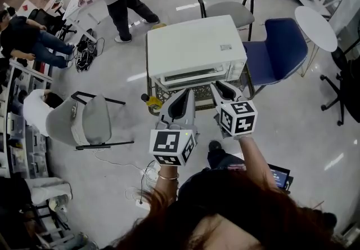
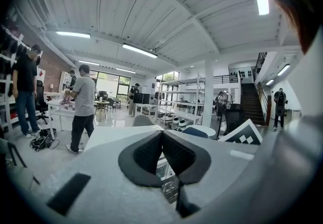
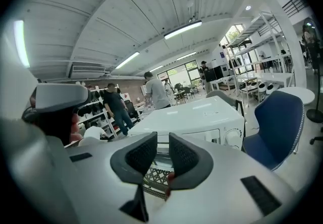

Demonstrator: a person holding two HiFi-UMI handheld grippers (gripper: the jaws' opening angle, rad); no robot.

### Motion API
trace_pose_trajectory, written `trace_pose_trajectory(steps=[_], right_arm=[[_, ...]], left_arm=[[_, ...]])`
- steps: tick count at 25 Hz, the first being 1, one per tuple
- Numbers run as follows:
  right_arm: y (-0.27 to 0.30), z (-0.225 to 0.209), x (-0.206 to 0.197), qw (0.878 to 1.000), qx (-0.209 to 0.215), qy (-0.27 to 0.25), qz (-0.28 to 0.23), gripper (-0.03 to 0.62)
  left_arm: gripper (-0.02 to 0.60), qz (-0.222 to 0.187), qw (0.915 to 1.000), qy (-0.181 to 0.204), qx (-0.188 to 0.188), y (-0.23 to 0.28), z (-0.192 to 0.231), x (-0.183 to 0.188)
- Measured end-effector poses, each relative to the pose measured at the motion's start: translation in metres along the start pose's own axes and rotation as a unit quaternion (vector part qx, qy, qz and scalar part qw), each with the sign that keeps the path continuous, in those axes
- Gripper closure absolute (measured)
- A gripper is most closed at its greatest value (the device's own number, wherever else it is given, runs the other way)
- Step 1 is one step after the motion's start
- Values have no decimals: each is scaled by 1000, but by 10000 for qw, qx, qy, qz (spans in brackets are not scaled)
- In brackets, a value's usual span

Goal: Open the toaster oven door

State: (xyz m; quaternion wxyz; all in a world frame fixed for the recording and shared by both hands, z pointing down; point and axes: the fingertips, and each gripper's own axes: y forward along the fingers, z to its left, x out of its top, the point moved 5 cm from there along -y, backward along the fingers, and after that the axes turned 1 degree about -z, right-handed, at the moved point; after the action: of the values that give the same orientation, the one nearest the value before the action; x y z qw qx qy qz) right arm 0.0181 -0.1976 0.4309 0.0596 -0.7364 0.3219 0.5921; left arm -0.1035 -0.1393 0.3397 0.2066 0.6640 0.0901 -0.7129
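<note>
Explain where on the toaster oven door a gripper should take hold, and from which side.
Grip the long handle that runs across the upper front of the oven, near its middle. Come in level from the front, with one jaw above the bar and one below, because the bar lies horizontal and faces the person. A handle set this high suggests the door drops outward. The right gripper, jaws apart, is close.

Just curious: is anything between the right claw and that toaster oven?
Nothing; in the right gripper view, only bare air separates the right claw from the toaster oven.
</note>
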Motion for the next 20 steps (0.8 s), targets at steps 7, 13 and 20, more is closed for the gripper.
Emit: trace_pose_trajectory(steps=[7,13,20], right_arm=[[10,-12,-11,9991,26,396,145,523],[23,-23,-21,9967,95,753,282,503],[35,-32,-31,9920,183,1187,387,494]], left_arm=[[566,88,9999,-40,71,5,3,-5],[566,136,9997,-96,164,12,10,-8],[566,213,9995,-119,209,16,14,-11]])
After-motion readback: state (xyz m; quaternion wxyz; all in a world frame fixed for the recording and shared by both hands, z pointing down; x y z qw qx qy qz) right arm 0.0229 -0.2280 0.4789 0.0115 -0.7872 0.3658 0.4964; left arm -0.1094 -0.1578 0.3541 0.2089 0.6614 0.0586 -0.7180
